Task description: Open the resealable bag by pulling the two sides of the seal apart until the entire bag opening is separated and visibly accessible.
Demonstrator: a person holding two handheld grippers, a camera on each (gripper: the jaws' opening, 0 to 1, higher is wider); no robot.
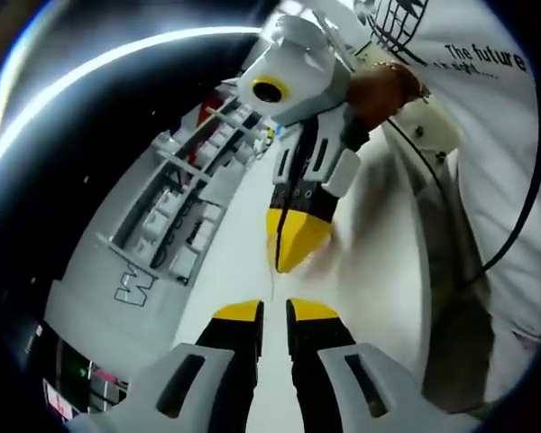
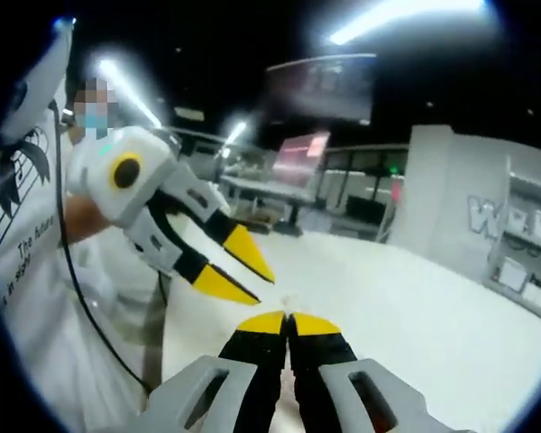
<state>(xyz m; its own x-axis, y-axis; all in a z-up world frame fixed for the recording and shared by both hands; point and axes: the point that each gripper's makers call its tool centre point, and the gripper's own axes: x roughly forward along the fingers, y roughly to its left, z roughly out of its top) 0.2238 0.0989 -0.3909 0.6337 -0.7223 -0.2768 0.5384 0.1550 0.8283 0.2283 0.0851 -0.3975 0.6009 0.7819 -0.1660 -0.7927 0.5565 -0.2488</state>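
Observation:
The resealable bag is clear and hard to make out. A thin pale edge of it [image 1: 272, 287] runs between the two grippers, and a small sliver [image 2: 288, 300] shows just ahead of my right tips. My right gripper [image 2: 288, 321] has its yellow tips pressed together on that edge. In the left gripper view the right gripper [image 1: 284, 262] points down from above, shut. My left gripper [image 1: 275, 311] faces it tip to tip with a narrow gap between its jaws. In the right gripper view the left gripper [image 2: 263, 290] has its tips slightly apart.
A white table [image 2: 415, 307] lies under both grippers. Grey shelving with small boxes [image 1: 176, 216] stands along one side of it. A person in a white printed shirt [image 1: 469, 108] stands close behind the grippers, with a black cable [image 1: 523, 198] hanging across the shirt.

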